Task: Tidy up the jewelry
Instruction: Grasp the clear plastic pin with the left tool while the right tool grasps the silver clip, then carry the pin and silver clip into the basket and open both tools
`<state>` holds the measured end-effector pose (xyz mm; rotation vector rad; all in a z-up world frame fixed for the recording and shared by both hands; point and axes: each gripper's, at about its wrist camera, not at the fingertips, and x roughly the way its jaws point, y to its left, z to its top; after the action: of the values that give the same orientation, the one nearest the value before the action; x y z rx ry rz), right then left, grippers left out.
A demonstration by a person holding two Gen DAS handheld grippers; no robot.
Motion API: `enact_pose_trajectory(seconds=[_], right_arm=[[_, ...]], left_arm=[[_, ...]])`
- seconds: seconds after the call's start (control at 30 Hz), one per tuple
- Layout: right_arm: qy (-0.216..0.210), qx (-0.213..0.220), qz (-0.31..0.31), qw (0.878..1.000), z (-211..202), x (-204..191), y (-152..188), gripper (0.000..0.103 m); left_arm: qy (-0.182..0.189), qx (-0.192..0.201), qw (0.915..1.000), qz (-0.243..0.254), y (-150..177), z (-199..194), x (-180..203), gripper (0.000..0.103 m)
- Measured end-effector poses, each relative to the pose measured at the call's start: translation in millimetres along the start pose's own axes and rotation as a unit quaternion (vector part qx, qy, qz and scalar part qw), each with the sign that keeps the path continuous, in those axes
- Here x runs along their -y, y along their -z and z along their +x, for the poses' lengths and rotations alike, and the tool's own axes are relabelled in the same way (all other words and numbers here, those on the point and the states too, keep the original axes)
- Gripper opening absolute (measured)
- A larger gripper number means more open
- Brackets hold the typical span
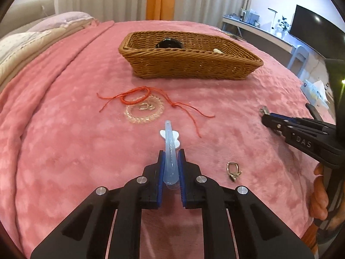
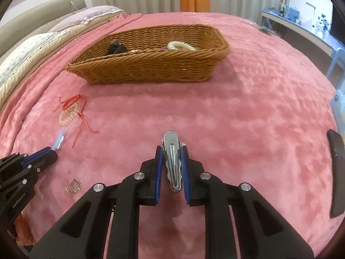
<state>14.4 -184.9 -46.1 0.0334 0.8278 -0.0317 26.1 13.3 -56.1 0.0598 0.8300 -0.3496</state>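
Two hair clips are held, one per gripper. The left gripper (image 1: 171, 153) has its jaws nearly closed on a pale blue clip (image 1: 170, 149), long axis pointing away toward the basket (image 1: 194, 67). The right gripper (image 2: 172, 151) likewise clamps a silver clip (image 2: 171, 159), pointing the same way. On the bed (image 2: 258, 108) lie one red cord bracelet (image 1: 134, 96), one clear bead bracelet (image 1: 140, 117) and one small ring (image 1: 232, 170).

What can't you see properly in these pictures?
- Left wrist view: basket contents, mostly hidden by its near wall.
- Right wrist view: black thing in the basket, half hidden by the wall.
- Right wrist view: dark object, cut off by the lens edge.
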Motion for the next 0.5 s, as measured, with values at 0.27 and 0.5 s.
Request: enact_pose_trajectory(seconds=[0.27, 0.5], right_arm=[[-0.012, 0.01, 0.001, 1.0, -3.2, 8.3, 11.9, 0.014], [-0.029, 0.033, 0.002, 0.999, -12.9, 10.9, 17.3, 0.014]], left_arm=[[-0.031, 0.02, 0.9991, -0.021, 8.0, -0.5, 2.6, 0.01], [-0.01, 0.032, 0.9988, -0.036, 11.3, -3.9, -4.3, 0.01]])
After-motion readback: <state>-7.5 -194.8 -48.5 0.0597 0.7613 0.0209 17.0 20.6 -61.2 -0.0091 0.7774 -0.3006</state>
